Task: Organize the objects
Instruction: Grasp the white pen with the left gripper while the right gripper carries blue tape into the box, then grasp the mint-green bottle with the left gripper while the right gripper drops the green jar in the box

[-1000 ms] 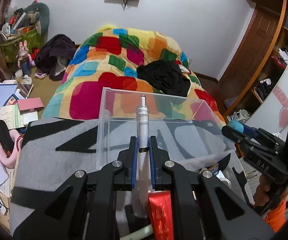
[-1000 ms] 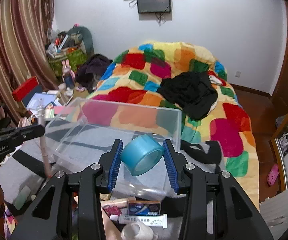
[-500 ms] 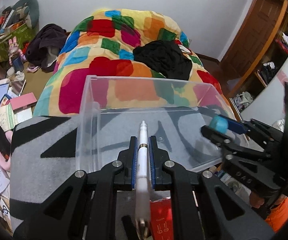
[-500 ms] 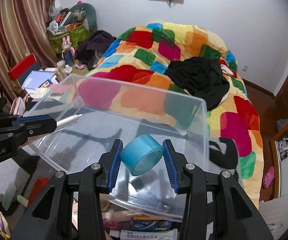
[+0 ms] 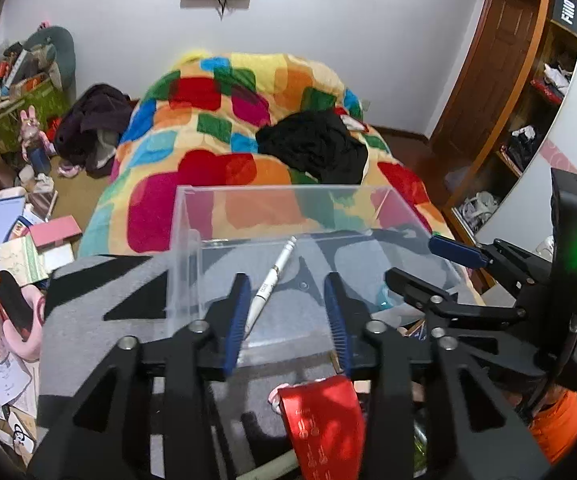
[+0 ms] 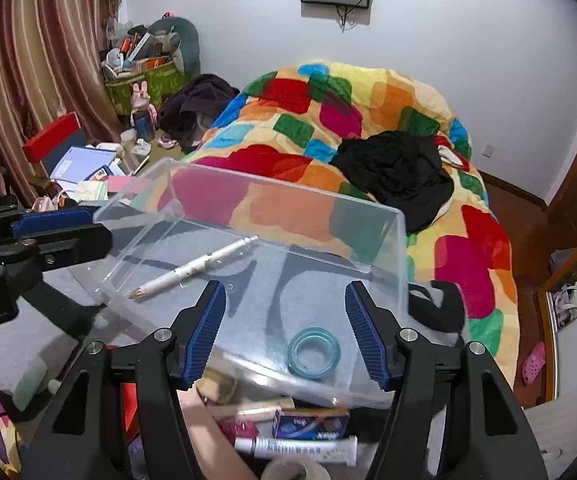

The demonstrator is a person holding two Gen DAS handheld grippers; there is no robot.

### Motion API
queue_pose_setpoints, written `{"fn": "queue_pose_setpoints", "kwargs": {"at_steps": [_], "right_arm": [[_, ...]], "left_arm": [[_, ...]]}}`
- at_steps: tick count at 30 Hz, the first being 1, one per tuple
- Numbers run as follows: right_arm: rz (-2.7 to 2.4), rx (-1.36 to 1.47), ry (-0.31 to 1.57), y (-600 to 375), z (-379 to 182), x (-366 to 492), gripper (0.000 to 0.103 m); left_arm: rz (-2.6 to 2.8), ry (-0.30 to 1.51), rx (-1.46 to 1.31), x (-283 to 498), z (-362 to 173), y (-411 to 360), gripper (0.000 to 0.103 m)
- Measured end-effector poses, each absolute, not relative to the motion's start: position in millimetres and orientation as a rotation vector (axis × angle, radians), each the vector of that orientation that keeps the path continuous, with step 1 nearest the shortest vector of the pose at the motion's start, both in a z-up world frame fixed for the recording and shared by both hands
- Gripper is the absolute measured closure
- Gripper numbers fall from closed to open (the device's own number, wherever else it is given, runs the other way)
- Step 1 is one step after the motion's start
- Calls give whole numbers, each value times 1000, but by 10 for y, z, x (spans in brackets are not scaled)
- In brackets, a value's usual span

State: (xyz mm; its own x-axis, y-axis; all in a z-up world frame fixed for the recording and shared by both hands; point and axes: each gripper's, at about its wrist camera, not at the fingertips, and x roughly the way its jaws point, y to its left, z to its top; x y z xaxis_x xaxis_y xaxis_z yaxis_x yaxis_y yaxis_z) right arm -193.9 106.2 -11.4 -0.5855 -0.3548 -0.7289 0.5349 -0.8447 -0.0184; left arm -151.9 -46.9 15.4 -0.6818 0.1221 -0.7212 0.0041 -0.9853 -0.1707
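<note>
Both grippers spread wide and empty, so pull each one straight back and up, keeping your fingers off the clear box (image 6: pixel 402 240) walls. The white pen (image 5: pixel 271 282) lies flat on the box floor, centre frame in the left view, slanting toward upper right. The blue tape roll (image 6: pixel 314 353) sits flat near the box's front wall, lower centre in the right view. Your left gripper (image 5: pixel 286 312) hovers level over the box's near edge; your right gripper (image 6: pixel 284 332) tilts down over the roll. More clutter waits below: pick the toothpaste tube (image 6: pixel 296 448) next, I'd say.
</note>
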Motion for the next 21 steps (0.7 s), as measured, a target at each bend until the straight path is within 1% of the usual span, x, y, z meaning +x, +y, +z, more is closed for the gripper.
{"fn": "queue_pose_setpoints", "kwargs": {"at_steps": [1, 3, 4, 5, 9, 11, 15, 21], "right_arm": [[-2404, 1023, 315, 1095, -84, -1906, 41], [-2416, 1000, 297, 1176, -20, -1817, 36], [-2428, 984, 285, 1235, 18, -1759, 33], [-2437, 972, 275, 1280, 44, -1715, 31], [-2450, 949, 223, 1460, 131, -1544, 29], [-2444, 953, 187, 1547, 142, -1462, 29], [-2447, 963, 149, 1644, 109, -1316, 29], [-2425, 987, 95, 1717, -24, -1051, 29]], "left_arm": [[2828, -235, -1209, -1467, 186, -471, 56], [2856, -218, -1182, -1365, 233, -475, 44], [2871, -207, -1168, -1305, 252, -475, 41], [2888, -193, -1152, -1230, 272, -476, 36], [2952, -133, -1126, -963, 275, -487, 23], [2983, -109, -1119, -814, 254, -506, 18], [3015, -95, -1127, -598, 186, -567, 12], [3021, -118, -1200, -346, -36, -656, 12]]}}
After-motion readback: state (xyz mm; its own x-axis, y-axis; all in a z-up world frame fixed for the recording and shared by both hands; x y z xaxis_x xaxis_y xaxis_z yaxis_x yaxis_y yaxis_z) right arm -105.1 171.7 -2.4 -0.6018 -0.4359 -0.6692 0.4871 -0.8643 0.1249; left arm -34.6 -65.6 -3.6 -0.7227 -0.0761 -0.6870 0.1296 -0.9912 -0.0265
